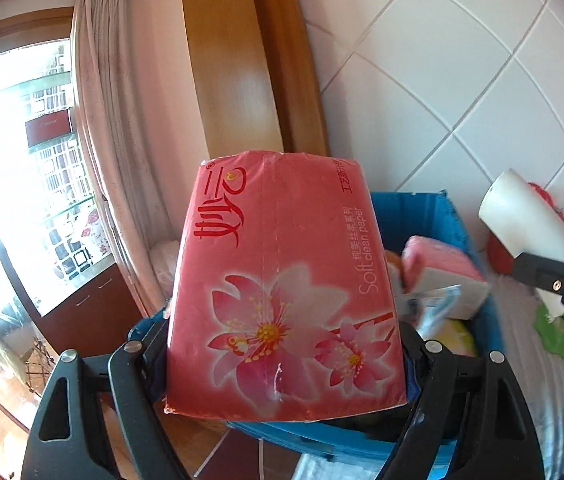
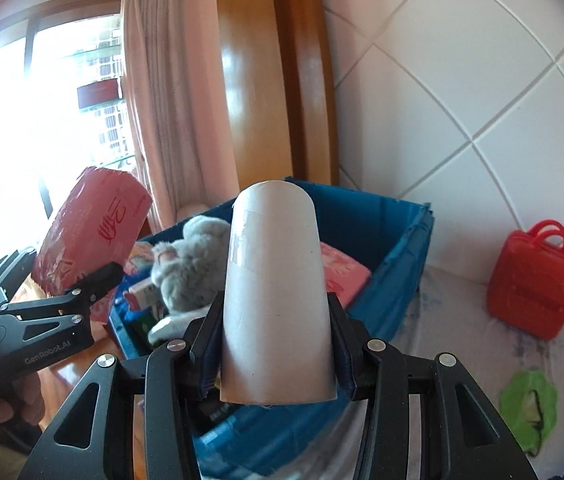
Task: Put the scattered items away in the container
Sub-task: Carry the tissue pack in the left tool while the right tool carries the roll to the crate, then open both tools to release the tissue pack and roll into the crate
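Bag [image 2: 536,284] (red) beside bin [image 2: 402,248], seemingly apart

Both grippers are matte black plastic with triangular cut-outs in their linkage arms and silver round-head screws at the pivots. The right gripper [image 2: 277,344] carries dark blue pads; the left gripper [image 2: 61,280] bears white "GenRobot.AI" lettering.
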